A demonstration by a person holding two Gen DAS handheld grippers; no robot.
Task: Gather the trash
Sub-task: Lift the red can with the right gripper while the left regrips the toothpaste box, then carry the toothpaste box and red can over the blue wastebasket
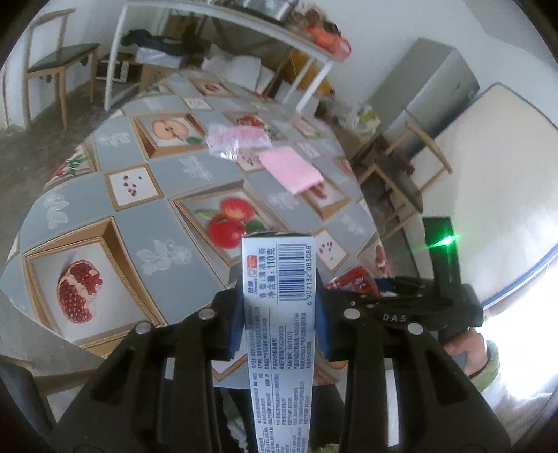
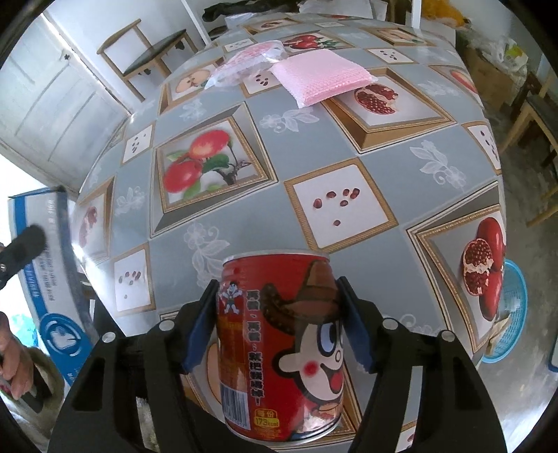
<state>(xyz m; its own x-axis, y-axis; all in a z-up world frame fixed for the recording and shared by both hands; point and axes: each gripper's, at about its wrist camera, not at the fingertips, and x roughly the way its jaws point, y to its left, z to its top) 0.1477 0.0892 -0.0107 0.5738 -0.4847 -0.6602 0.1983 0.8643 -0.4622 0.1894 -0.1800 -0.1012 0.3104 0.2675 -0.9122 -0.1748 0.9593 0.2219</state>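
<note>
My left gripper (image 1: pixel 279 310) is shut on a long silver-blue toothpaste box (image 1: pixel 279 275). The box runs lengthwise between the blue pads, its barcode end pointing out over the table (image 1: pixel 167 244). My right gripper (image 2: pixel 279 313) is shut on a red drink can with a cartoon face (image 2: pixel 279 348), with a blue pad against each side. The can is upright at the near edge of the table (image 2: pixel 244 216). In the left wrist view a bit of the red can (image 1: pixel 352 282) shows to the right of the box. A clear plastic wrapper (image 2: pixel 240 64) lies farther back on the table.
A pink cloth (image 2: pixel 321 76) lies beside the wrapper. A blue basket (image 2: pixel 512 313) sits on the floor at the right of the table. A blue-and-white carton (image 2: pixel 45 265) leans at the left. Wooden chairs (image 1: pixel 52 66) and a white table (image 1: pixel 226 21) stand beyond.
</note>
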